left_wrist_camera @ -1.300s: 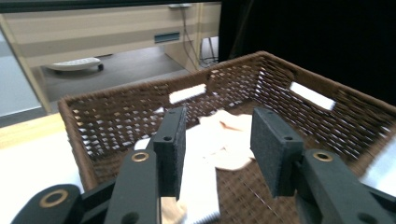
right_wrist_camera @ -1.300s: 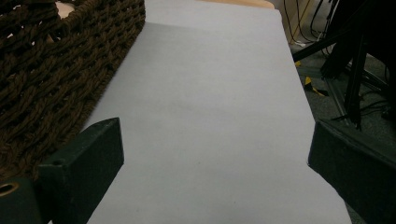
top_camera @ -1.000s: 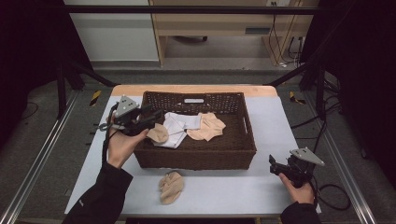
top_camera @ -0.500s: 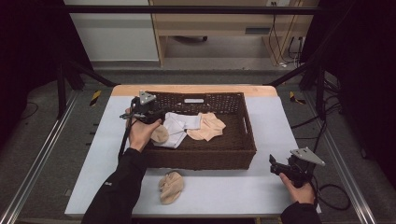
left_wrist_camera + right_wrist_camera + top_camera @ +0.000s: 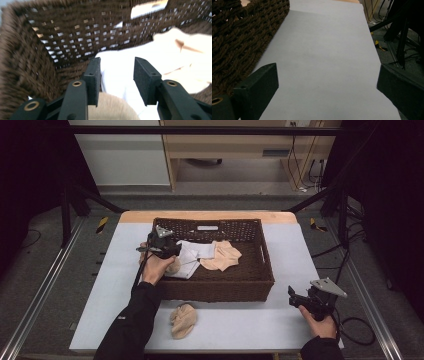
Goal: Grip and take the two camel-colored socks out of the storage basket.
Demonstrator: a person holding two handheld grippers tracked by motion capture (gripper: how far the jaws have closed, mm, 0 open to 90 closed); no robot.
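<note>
The beige sock [image 5: 173, 266] sits inside the basket [image 5: 265, 270] at centre left of the high view, just under the left gripper [image 5: 167, 251], beside a white cloth [image 5: 192, 257] and another beige piece [image 5: 222, 256]. A third sock [image 5: 183, 320] lies on the worktop [image 5: 295, 250] in front of the basket, lower centre. The right gripper [image 5: 296, 299] rests at lower right, well apart from it all.

In the left gripper view the jaws stand apart and have just been opening a little; the sock [image 5: 113, 108] bulges at the bottom edge between them, unpressed, with the white cloth [image 5: 117, 72] ahead against the basket wall [image 5: 37, 62].

In the right gripper view the jaws gape wide over bare worktop [image 5: 324, 62], nothing between them, the basket [image 5: 239, 37] at upper left.

Risk, as I judge it: closing from here could pinch the white cloth together with the sock, or a jaw could snag the weave.
</note>
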